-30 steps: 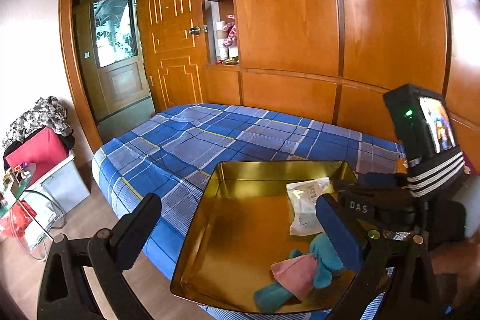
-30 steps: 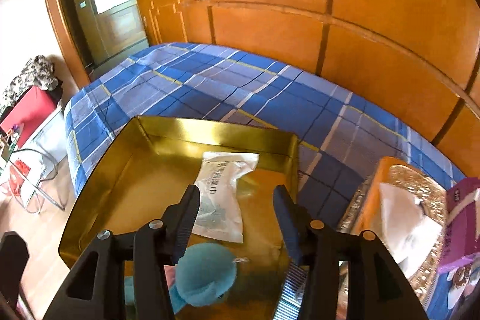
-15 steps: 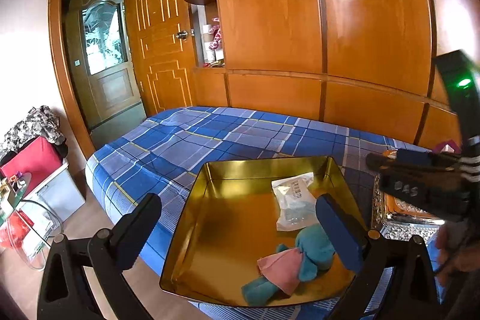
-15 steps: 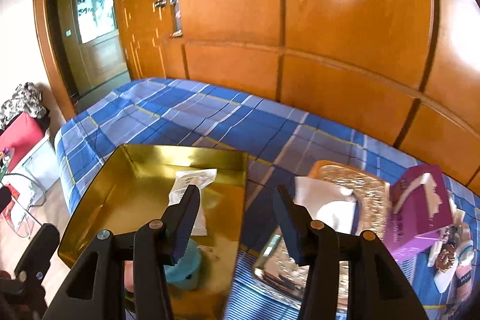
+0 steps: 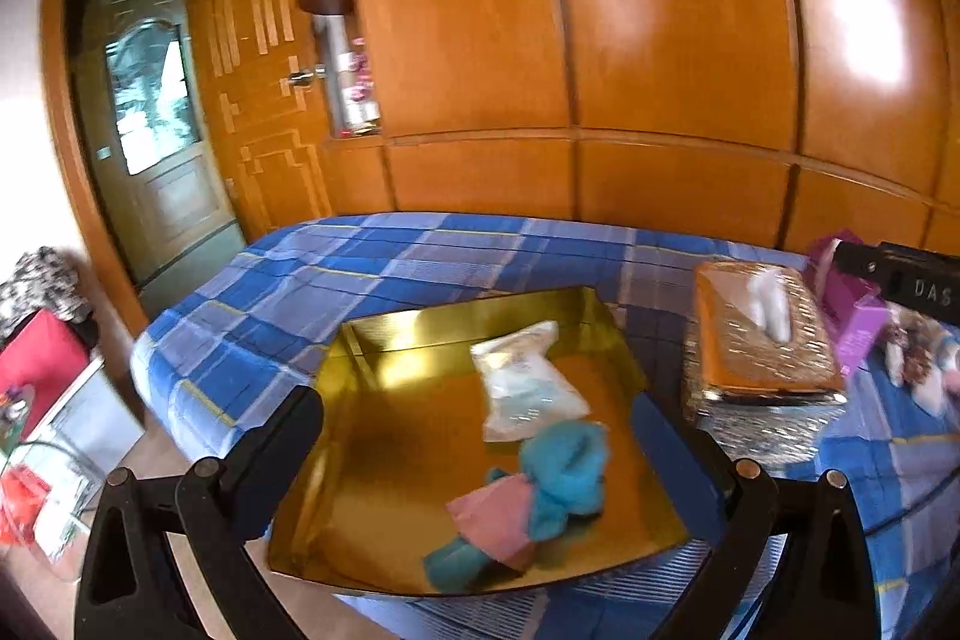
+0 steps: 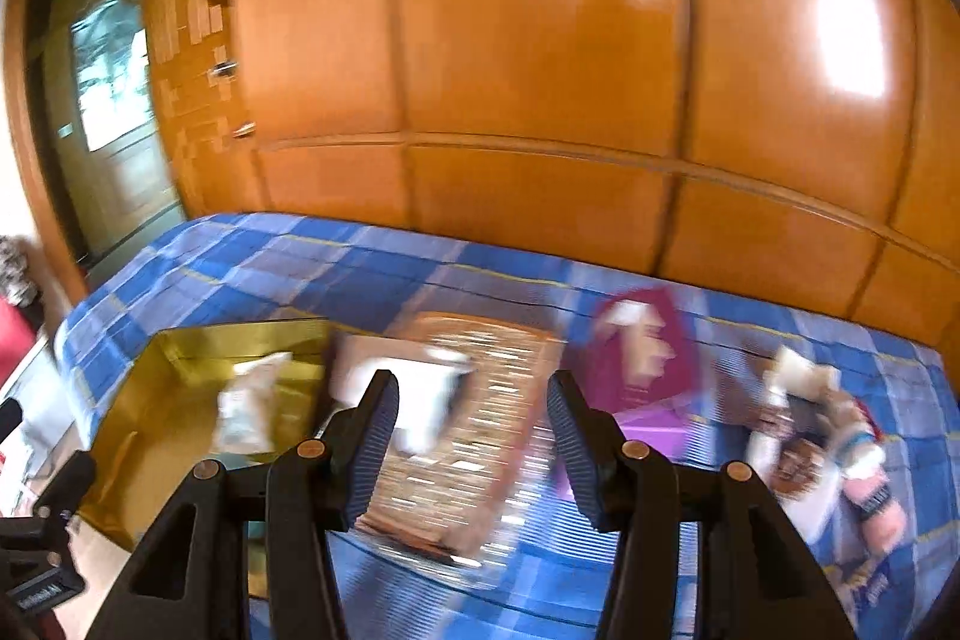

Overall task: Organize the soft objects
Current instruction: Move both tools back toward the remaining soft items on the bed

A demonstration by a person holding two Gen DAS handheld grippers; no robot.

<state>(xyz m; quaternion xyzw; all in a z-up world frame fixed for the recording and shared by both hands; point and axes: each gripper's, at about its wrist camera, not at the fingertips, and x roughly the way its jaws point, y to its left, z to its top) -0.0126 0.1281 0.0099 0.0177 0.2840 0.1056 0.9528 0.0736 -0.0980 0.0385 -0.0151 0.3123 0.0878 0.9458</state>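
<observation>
A gold tray (image 5: 384, 466) lies on the blue plaid bed. In it lie a teal plush toy with a pink cloth (image 5: 534, 496) and a white packet (image 5: 528, 388). My left gripper (image 5: 474, 436) is open and empty above the tray. My right gripper (image 6: 474, 418) is open and empty above a woven tissue box (image 6: 474, 436). A purple box (image 6: 642, 370) and a doll-like soft toy (image 6: 834, 454) lie to its right. The tray also shows in the right wrist view (image 6: 150, 436), blurred.
The tissue box (image 5: 762, 346) and purple box (image 5: 852, 322) sit right of the tray. Wooden wardrobe panels (image 5: 600, 40) stand behind the bed. A door (image 5: 156, 130), a red bag (image 5: 42, 358) and a glass side table (image 5: 36, 490) are at left.
Both grippers have swung to the right. The right gripper left the tray and now hangs over the tissue box; the purple box and soft toy came into view. Both stayed open.
</observation>
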